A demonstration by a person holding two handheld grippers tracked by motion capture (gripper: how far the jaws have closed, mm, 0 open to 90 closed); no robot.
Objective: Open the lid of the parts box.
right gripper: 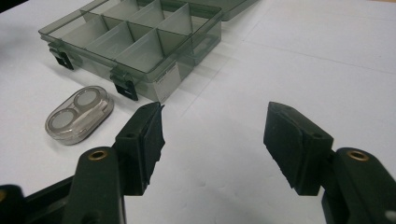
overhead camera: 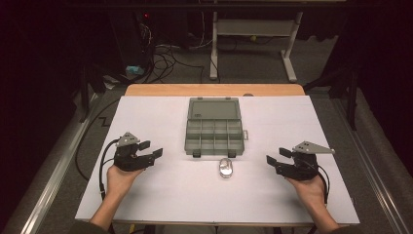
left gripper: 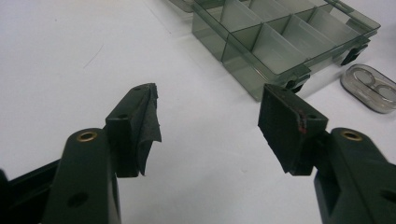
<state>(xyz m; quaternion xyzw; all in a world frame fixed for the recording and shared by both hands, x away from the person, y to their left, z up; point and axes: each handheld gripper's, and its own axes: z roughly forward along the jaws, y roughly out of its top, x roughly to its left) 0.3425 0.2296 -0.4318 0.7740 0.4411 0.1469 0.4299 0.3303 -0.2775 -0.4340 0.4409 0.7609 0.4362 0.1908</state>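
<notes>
My left hand-held gripper (overhead camera: 152,149) and right hand-held gripper (overhead camera: 275,160) rest agape, empty, flanking an open compartment box (overhead camera: 214,126); a clear oval case (overhead camera: 226,167) lies nearer on the white tabletop (overhead camera: 292,122).

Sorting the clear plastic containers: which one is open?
The grey compartment box, its lid folded back flat on the table. The small oval case in front of it is shut.

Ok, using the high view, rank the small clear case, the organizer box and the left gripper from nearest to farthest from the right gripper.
1. Small clear case: on the white table toward the middle, nearest to the right gripper.
2. Organizer box: open, just behind the case, toward the table's far side.
3. Left gripper: across the table at the left side, farthest.
</notes>
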